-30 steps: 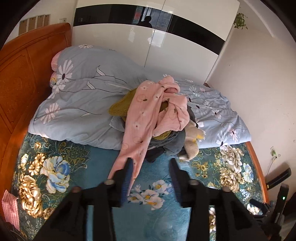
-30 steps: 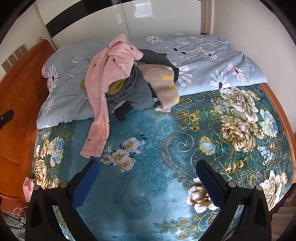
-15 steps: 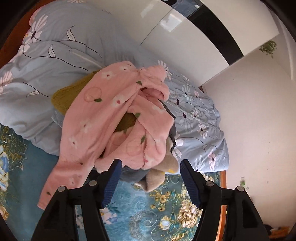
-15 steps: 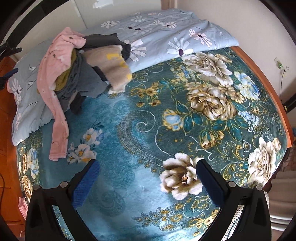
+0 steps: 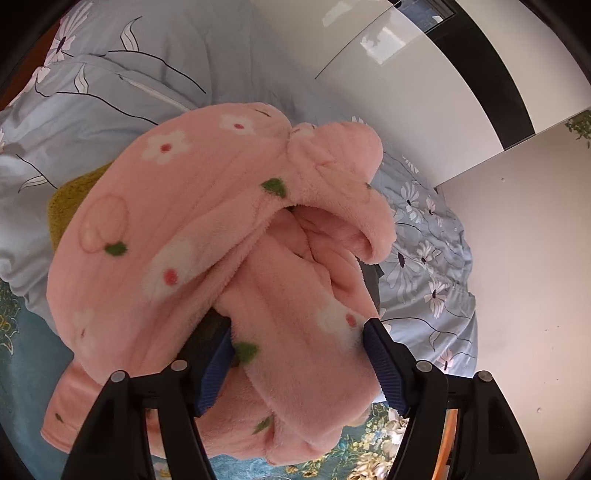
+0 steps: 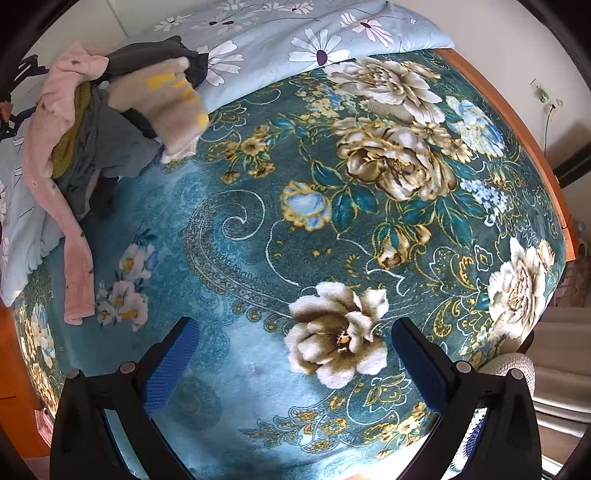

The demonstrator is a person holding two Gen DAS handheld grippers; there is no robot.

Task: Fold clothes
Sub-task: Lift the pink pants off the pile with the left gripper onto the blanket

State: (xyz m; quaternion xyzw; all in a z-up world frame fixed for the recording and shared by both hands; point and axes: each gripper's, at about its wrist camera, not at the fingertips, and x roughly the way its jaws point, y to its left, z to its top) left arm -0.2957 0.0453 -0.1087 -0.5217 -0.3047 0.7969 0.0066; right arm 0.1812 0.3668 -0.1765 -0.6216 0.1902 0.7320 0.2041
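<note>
A pink fleece garment with flowers lies on top of a pile of clothes and fills the left wrist view. My left gripper is open, its two blue pads on either side of a thick fold of the pink garment. In the right wrist view the pink garment drapes over the pile at the far left, with an olive piece, a grey garment and a beige garment. My right gripper is open and empty above the teal floral bedspread.
A light blue floral duvet lies bunched behind the pile; it also shows in the right wrist view. White wardrobe doors stand behind the bed. The bed's wooden edge runs along the right.
My left gripper has moved in close to the pile and now straddles a fold of the pink garment. My right gripper has swung right over the bedspread, still open.
</note>
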